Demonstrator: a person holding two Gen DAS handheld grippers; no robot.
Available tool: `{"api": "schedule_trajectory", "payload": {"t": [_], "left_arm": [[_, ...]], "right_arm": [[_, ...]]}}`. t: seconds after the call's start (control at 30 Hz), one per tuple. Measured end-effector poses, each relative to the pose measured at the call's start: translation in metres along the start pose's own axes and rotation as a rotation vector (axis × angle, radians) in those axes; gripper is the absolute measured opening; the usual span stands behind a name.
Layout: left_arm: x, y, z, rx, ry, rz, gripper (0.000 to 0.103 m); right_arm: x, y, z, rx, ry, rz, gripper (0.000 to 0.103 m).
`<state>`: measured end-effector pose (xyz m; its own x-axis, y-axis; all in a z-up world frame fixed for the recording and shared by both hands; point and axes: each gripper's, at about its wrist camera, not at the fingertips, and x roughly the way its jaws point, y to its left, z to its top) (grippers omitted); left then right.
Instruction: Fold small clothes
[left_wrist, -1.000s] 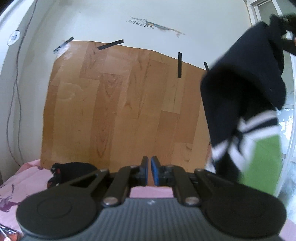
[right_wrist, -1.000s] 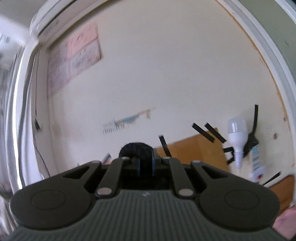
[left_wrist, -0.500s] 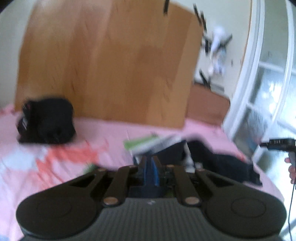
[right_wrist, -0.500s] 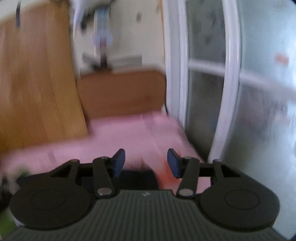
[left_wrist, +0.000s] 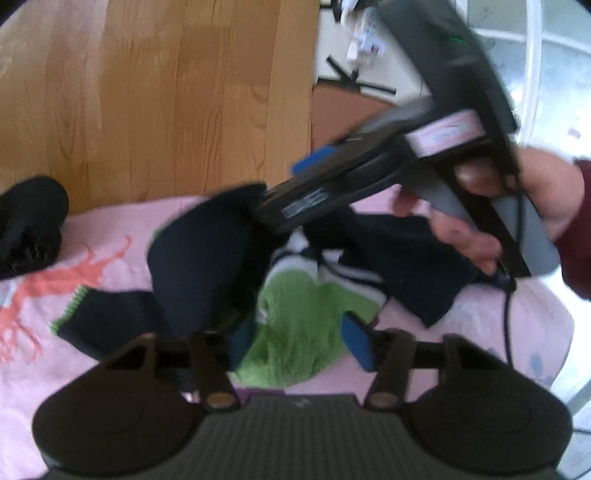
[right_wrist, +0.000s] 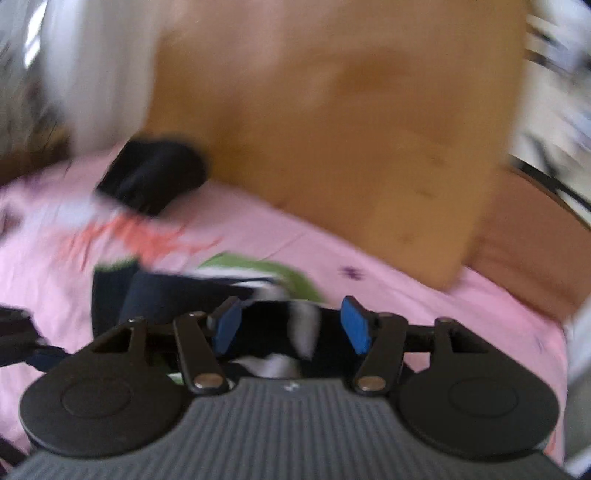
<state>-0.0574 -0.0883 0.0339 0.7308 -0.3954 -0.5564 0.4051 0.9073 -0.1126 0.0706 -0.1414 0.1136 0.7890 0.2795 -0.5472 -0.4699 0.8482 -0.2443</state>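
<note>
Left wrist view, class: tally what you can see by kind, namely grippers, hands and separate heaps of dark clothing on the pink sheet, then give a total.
Grippers: 2, left gripper and right gripper
Hands: 1, hand
Clothing heaps: 2, dark bundle and striped garment
Total: 5

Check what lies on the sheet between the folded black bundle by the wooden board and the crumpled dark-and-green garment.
Only bare pink sheet with a coral print lies between the black bundle and the garment, in the left wrist view.

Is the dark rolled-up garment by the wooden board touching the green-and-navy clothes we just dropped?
Apart. In the left wrist view, bare pink sheet separates the rolled dark garment from the green-and-navy clothes; the right wrist view shows the same gap, though blurred.
</note>
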Motion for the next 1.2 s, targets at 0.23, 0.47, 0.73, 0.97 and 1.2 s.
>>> {"api": "schedule_trajectory", "payload": {"t": [0.23, 0.47, 0.73, 0.97, 1.2], "left_arm": [[-0.015, 0.028, -0.003, -0.059, -0.052, 0.044, 0.006], [-0.101, 0.107, 0.028, -0.193, -0.275, 0.180, 0.006], [-0.184, 0.167, 0.019, -0.291, -0.452, 0.206, 0.007], [-0.141, 0.180, -0.016, -0.348, -0.215, 0.198, 0.021], [-0.090, 0.103, 0.022, -0.126, -0.181, 0.065, 0.052]], "right_arm": [[0.060, 0.030, 0.020, -0.163, 0.079, -0.039, 0.015], [-0.027, -0.050, 0.067, 0.256, -0.258, -0.192, 0.009], [-0.168, -0.143, 0.020, 0.750, -0.493, -0.296, 0.008], [-0.155, -0.097, -0.094, 0.817, -0.237, -0.382, 0.014], [-0.158, -0.086, -0.185, 0.995, -0.140, -0.412, 0.031]]}}
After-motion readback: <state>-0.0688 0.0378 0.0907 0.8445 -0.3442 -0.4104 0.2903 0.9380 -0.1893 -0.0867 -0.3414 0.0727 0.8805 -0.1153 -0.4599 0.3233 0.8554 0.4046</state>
